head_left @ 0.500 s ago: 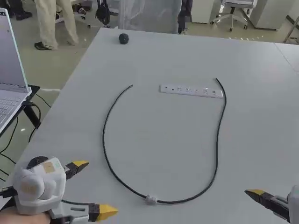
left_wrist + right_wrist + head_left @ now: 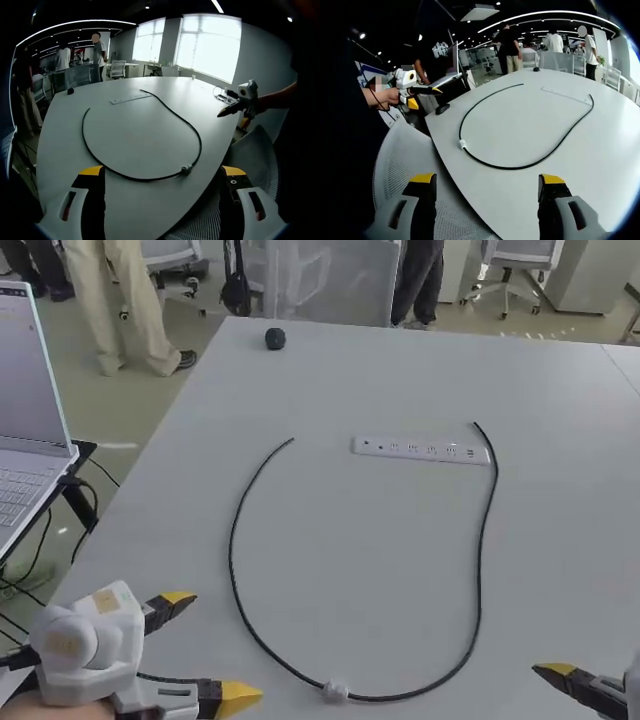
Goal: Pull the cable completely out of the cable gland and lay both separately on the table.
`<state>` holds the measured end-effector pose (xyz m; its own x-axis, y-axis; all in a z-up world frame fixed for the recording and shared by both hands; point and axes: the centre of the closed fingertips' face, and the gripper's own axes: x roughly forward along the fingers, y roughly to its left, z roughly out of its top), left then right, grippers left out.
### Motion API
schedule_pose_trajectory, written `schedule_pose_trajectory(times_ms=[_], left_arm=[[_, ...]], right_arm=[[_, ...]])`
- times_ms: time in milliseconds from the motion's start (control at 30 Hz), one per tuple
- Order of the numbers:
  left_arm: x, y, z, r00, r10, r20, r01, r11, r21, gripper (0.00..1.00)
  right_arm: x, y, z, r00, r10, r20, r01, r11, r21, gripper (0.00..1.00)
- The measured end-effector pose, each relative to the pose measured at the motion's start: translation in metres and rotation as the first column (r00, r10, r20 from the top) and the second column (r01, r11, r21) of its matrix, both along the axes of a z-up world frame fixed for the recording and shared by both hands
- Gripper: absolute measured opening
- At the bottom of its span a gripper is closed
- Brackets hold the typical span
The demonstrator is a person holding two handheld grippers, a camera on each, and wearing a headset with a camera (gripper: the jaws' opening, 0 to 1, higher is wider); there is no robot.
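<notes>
A long black cable (image 2: 236,570) lies in a wide U on the white table (image 2: 360,540), both ends pointing away from me. A small white cable gland (image 2: 334,689) sits on it at the bottom of the U, near the front edge. My left gripper (image 2: 210,648) hovers open at the front left corner, left of the gland and apart from it. My right gripper (image 2: 570,680) stands open at the front right, one yellow tip showing. The gland (image 2: 186,170) lies ahead of the open left gripper (image 2: 161,172). The gland (image 2: 462,145) lies beyond the open right gripper (image 2: 486,179).
A white power strip (image 2: 420,450) lies between the cable's ends, and a small black round object (image 2: 275,338) sits at the far edge. An open laptop (image 2: 25,440) stands on a stand to the left. People and office chairs are beyond the table. A mesh chair (image 2: 405,165) is below the front edge.
The head view has shifted, so everything sits slightly lower and to the right. The cable and gland lie as before. Both grippers stay open near the front edge.
</notes>
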<state>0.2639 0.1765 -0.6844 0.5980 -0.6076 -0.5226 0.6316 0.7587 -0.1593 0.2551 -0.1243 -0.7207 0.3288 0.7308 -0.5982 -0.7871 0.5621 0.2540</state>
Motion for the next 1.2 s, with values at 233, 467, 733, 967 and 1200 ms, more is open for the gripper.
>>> schedule_pose_trajectory(times_ms=[233, 467, 733, 967, 1200], left_arm=[[0.001, 0.001, 0.001, 1.0, -0.003, 0.007, 0.003, 1.0, 0.007, 0.94], [-0.009, 0.0, -0.005, 0.999, -0.035, 0.005, 0.035, 0.998, 0.048, 0.95], [-0.009, 0.0, -0.005, 0.999, -0.046, 0.011, 0.046, 0.998, 0.039, 0.95], [-0.003, -0.001, -0.003, 0.999, -0.047, 0.013, 0.047, 0.999, 0.024, 0.94], [-0.007, -0.006, -0.007, 0.997, -0.073, 0.0, 0.073, 0.997, 0.029, 0.93]], right_arm=[[0.004, 0.016, 0.011, 1.0, 0.024, 0.006, -0.024, 1.0, -0.015, 0.83], [0.014, 0.043, 0.026, 0.996, 0.086, 0.029, -0.085, 0.996, -0.033, 0.77], [0.023, 0.072, 0.028, 0.986, 0.16, 0.036, -0.157, 0.984, -0.083, 0.7], [0.028, 0.087, 0.02, 0.978, 0.208, 0.007, -0.205, 0.97, -0.131, 0.61], [0.034, 0.101, 0.016, 0.973, 0.229, -0.015, -0.228, 0.963, -0.146, 0.57]])
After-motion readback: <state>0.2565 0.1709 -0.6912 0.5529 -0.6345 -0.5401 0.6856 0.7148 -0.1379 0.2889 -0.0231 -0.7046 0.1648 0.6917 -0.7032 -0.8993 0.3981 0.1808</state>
